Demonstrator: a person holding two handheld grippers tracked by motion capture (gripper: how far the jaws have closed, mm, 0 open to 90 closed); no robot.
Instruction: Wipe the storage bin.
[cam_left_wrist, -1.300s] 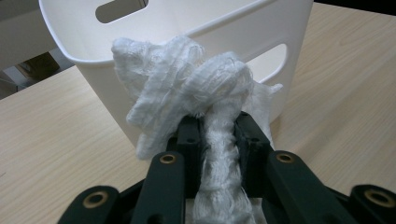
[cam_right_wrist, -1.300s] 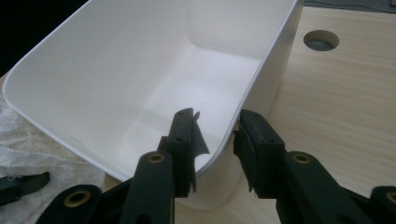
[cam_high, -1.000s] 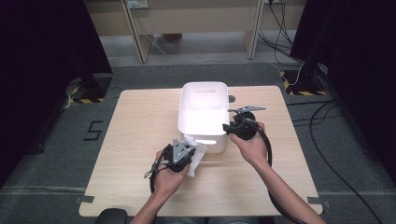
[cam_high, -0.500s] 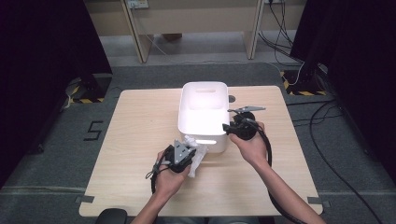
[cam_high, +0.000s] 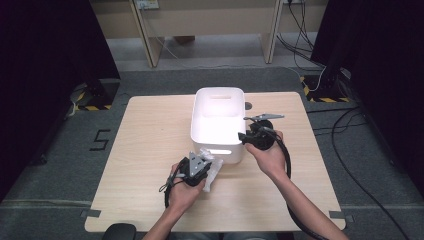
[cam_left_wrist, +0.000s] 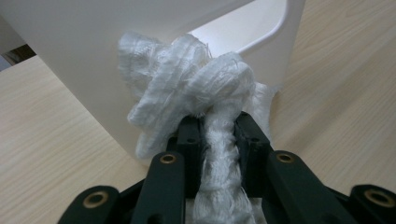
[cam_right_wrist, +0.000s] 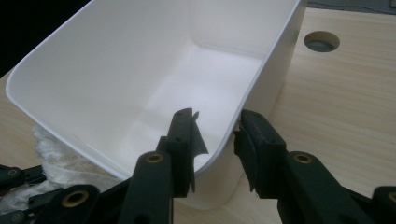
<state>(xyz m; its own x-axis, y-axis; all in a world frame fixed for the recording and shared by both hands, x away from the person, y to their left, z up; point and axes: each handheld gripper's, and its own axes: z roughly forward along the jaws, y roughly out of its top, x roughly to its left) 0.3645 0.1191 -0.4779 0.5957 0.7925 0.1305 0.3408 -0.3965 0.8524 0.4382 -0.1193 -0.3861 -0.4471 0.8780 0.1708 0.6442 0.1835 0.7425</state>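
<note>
White plastic bin (cam_high: 218, 122): rectangular, rounded corners, open top, slot handle in near end wall; stands upright mid-table, interior bare. Right rim near its near corner sits between jaws of right gripper (cam_right_wrist: 215, 140), one jaw inside wall, one outside. White cloth (cam_left_wrist: 196, 93): coarse woven fabric, frayed, bunched into knot-like wad; clamped between jaws of left gripper (cam_left_wrist: 218, 140), strand running down between them. Cloth sits against bin's near outer wall, just beside handle slot, low over tabletop.

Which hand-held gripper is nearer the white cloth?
Left. The left hand-held gripper is clamped on the white cloth; the right hand-held gripper straddles the bin wall.
</note>
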